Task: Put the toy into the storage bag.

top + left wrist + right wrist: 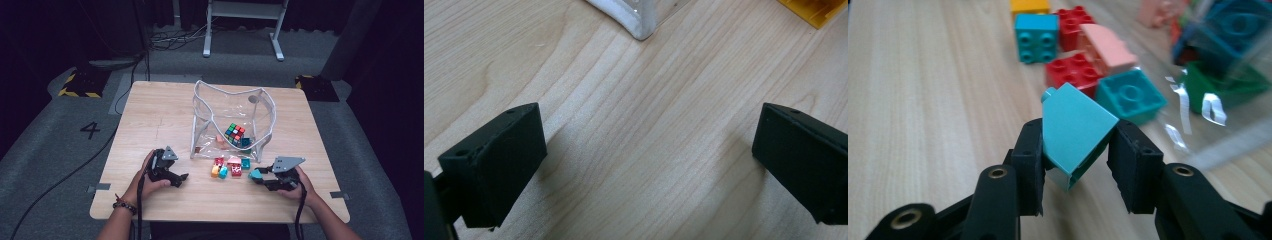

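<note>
Grip: teal sloped brick [1075,131] is pinched between the pads of the right claw [1077,150], tilted, its slanted face turned up and away from the claw.
Bag: clear zip pouch [231,120] stands ahead of the right claw and off toward the left claw's side; a Rubik's cube [234,134] and some bricks are seen through its wall.
Loose bricks: red, teal, pink and orange pieces [229,167] lie on the surface between the two claws, just before the pouch.
Left claw [175,176]: spread wide, nothing between its jaws, resting low over bare wood.
Nearer hand: the right one.
Room: open surface [160,115] lies beside the pile; the near edge is close behind both hands.
</note>
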The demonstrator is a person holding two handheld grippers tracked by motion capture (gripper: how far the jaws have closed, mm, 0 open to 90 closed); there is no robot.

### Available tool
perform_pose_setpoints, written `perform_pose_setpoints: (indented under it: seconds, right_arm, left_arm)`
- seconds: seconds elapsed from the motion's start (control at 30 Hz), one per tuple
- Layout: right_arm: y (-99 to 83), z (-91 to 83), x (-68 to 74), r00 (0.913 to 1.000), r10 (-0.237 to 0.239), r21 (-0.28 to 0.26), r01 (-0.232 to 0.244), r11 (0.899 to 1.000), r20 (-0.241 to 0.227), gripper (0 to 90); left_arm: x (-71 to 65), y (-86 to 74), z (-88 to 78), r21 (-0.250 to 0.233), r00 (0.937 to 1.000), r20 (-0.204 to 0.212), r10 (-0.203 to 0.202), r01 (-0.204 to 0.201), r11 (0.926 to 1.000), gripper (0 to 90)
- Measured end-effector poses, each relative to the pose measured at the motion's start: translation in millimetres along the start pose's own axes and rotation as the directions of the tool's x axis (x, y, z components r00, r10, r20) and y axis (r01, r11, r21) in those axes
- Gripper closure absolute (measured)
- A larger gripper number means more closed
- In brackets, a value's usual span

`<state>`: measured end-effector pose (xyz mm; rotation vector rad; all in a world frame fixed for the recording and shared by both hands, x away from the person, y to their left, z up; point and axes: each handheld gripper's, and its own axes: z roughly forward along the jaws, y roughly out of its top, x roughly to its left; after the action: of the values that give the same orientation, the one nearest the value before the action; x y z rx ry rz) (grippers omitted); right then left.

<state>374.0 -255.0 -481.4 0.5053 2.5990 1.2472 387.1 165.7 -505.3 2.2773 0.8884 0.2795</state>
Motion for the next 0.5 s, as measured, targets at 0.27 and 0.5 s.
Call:
perform_pose_setpoints:
  seconds: [0.27, 0.5]
  right_arm:
    - [-7.2, -26.8, -31.9, 0.9909, 0.092, -0.049, -0.088, 0.995, 0.098, 60.2]
    - [-10.5, -41.2, -64.9, 0.9623, 0.167, -0.078, -0.154, 0.985, 0.215, 60.2]
  left_arm:
    - [-0.2, 0.0, 0.1, 0.0, 1.0, 0.001, -0.003, 0.003, 1.0, 1.0]
    - [-0.3, 0.0, 0.0, 0.0, 1.0, -0.001, -0.003, 0.003, 1.0, 1.0]
